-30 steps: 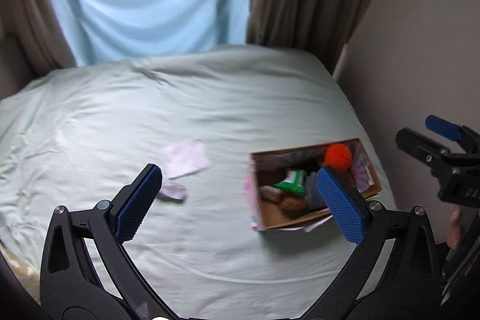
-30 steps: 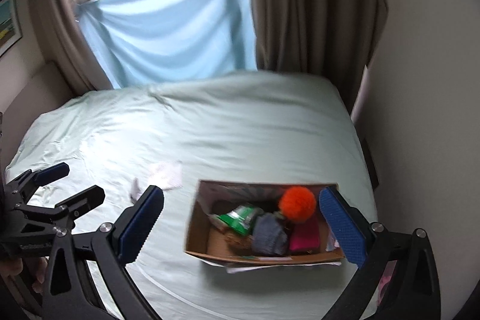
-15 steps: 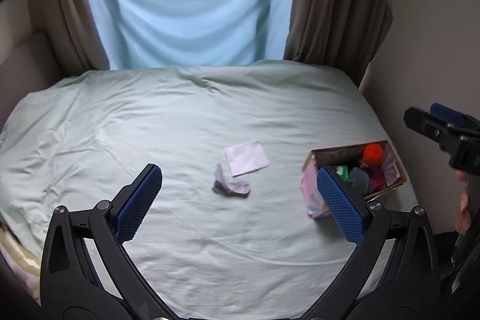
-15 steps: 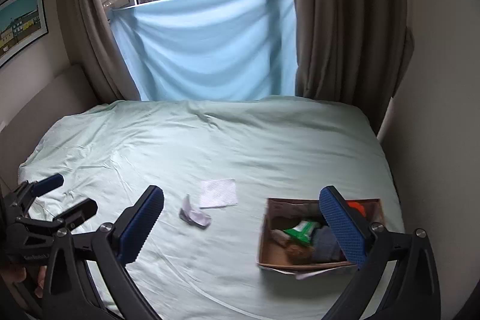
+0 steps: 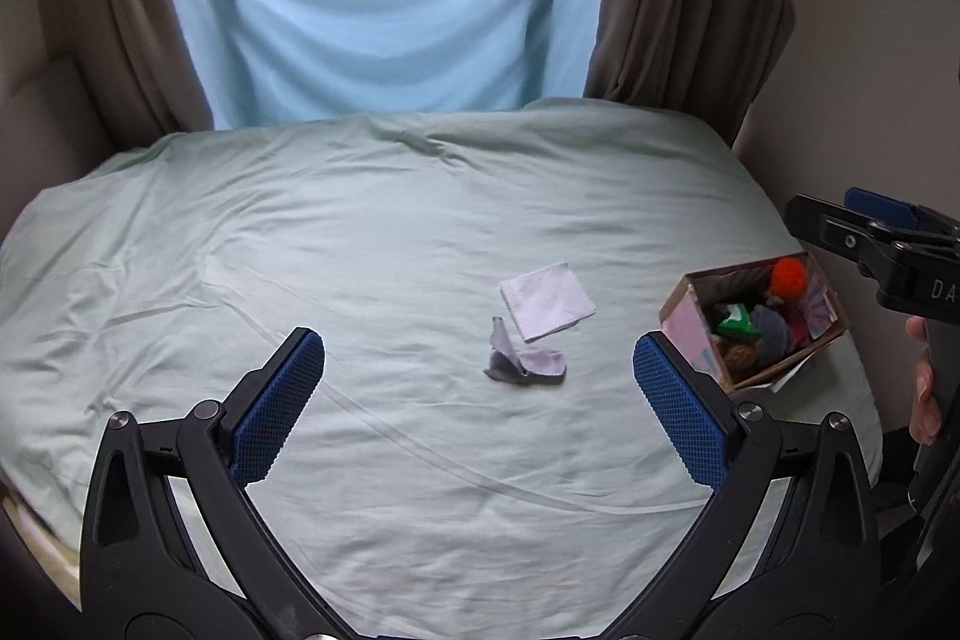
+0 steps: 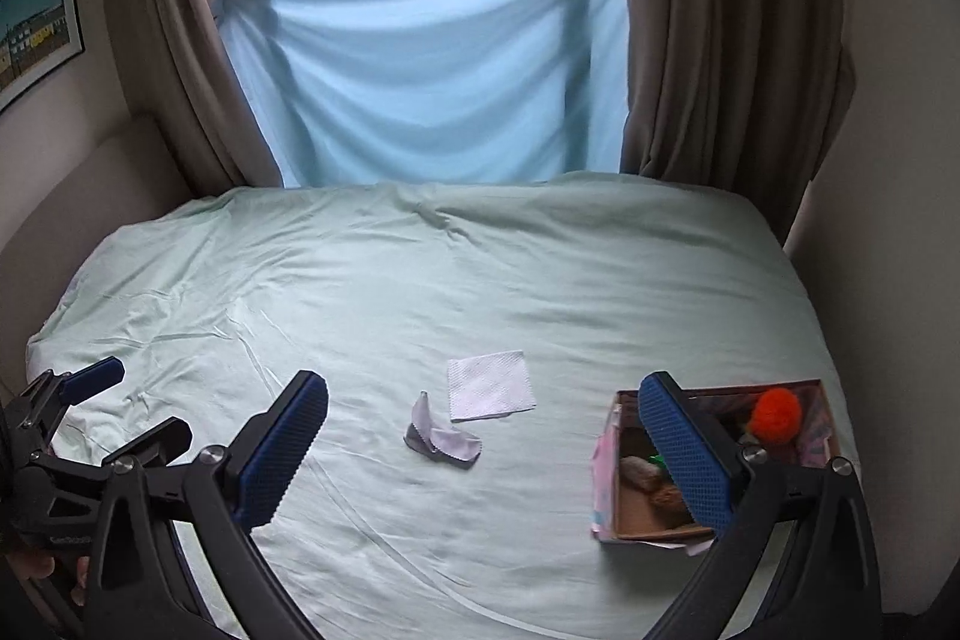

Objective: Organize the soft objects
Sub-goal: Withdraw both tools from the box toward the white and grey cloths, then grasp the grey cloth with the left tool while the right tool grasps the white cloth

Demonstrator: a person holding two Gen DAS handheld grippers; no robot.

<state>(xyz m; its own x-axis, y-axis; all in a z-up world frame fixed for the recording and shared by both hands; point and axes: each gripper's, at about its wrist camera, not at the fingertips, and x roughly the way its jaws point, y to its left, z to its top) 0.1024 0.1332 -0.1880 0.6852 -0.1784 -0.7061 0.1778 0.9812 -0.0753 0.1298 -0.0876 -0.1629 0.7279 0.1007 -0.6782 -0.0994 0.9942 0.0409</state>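
Cloth (image 5: 527, 363), small, grey-lilac, crumpled, on the pale green bed (image 5: 372, 232); right of mid-bed, toward the near edge. Lies flat on the sheet, nothing touching it but the sheet.

Left to right, left wrist view:
- Left gripper (image 5: 480, 400) over the near part of the bed, blue pads spread wide, nothing between them. Cloth sits ahead of it, between the two finger lines, slightly right of centre, well clear of both pads.
- Napkin (image 5: 547, 301), white, square, flat; just beyond the cloth, its near corner almost at the cloth's far tip. Touching or not: cannot tell.
- Box (image 5: 690, 328), cardboard, pink side wall, at the bed's right edge, well apart from the cloth. Holds an orange pompom (image 5: 789, 277), something green, something grey, something brown.
- Right gripper (image 5: 864, 226) at far right, over the bed's edge beyond the box; seen side-on.

Right wrist view:
- Left gripper (image 6: 120, 406) at far left, low, fingers apart.
- Right gripper (image 6: 483, 451) pads spread wide, empty. Cloth (image 6: 441, 435) ahead and between them, a little left of centre. Napkin (image 6: 489, 385) just beyond.
- Box (image 6: 606, 466) behind the right pad, partly hidden by it; pompom (image 6: 777, 415) at its far right corner.
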